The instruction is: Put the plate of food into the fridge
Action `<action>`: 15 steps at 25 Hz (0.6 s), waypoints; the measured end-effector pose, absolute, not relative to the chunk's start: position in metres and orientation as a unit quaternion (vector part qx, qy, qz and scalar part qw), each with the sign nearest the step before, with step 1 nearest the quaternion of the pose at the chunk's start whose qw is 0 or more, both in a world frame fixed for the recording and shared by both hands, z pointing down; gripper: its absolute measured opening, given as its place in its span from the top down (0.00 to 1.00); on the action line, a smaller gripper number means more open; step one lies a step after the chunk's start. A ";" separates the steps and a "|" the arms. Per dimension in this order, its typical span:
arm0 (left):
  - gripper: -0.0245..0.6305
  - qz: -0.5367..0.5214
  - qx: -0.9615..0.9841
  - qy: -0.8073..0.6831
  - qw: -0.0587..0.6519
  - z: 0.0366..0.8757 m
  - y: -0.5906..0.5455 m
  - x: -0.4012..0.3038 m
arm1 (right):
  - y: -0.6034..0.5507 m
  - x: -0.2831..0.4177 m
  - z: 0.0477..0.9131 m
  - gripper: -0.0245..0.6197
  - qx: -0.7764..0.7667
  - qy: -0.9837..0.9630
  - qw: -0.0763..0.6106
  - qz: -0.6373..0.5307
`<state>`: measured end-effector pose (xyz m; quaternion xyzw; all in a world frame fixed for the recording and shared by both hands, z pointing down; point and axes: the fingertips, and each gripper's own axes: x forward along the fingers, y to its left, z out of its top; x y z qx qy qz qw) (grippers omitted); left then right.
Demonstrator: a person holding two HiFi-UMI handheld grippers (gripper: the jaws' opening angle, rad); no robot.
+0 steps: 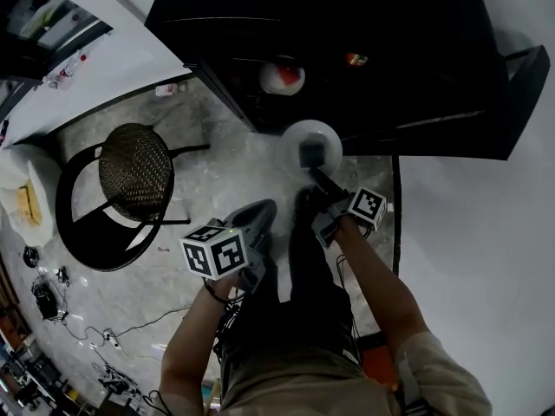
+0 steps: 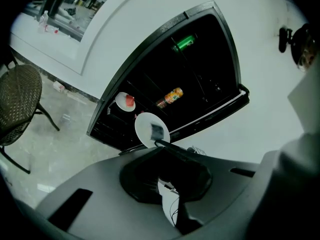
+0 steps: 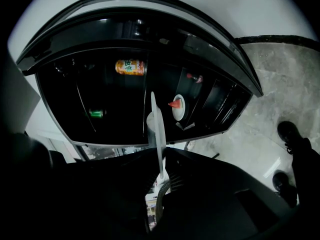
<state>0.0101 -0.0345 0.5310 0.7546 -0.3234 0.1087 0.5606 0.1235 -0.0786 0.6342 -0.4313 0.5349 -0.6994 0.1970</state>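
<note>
Right hand-held gripper (image 1: 312,174) pinches plate (image 1: 296,137) by its rim, before open fridge (image 1: 390,85).

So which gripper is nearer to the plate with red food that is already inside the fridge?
Right. The right gripper, shut on the white plate, is in front of the red-food plate; the left gripper hangs further back, shut and empty.

Small plate (image 3: 178,107) of red food on fridge shelf (image 3: 196,116)
</note>
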 end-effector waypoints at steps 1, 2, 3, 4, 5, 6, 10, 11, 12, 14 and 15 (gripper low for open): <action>0.94 0.109 0.754 -0.323 0.562 0.533 -0.035 0.010 | -0.081 0.125 0.637 0.91 -0.433 0.534 0.199 -0.698; 0.94 0.110 0.753 -0.322 0.564 0.536 -0.035 0.010 | -0.083 0.127 0.641 0.91 -0.436 0.533 0.201 -0.697; 0.94 0.111 0.752 -0.322 0.565 0.538 -0.035 0.010 | -0.084 0.129 0.644 0.91 -0.439 0.532 0.202 -0.696; 0.94 0.111 0.752 -0.321 0.565 0.540 -0.034 0.010 | -0.085 0.131 0.649 0.91 -0.442 0.531 0.202 -0.694; 0.94 0.111 0.752 -0.320 0.566 0.541 -0.034 0.010 | -0.086 0.133 0.653 0.91 -0.444 0.530 0.202 -0.693; 0.94 0.111 0.751 -0.320 0.566 0.543 -0.034 0.010 | -0.087 0.134 0.657 0.91 -0.446 0.530 0.203 -0.693; 0.94 0.110 0.749 -0.321 0.570 0.551 -0.036 0.009 | -0.093 0.135 0.671 0.91 -0.450 0.525 0.202 -0.693; 0.94 0.110 0.747 -0.321 0.571 0.553 -0.036 0.009 | -0.093 0.135 0.674 0.91 -0.452 0.523 0.201 -0.694; 0.94 0.110 0.746 -0.322 0.573 0.555 -0.035 0.009 | -0.094 0.136 0.678 0.91 -0.454 0.522 0.200 -0.694; 0.94 0.109 0.742 -0.323 0.577 0.561 -0.034 0.008 | -0.097 0.136 0.686 0.91 -0.455 0.520 0.200 -0.695; 0.94 0.109 0.741 -0.324 0.578 0.565 -0.034 0.008 | -0.098 0.137 0.691 0.91 -0.457 0.518 0.201 -0.695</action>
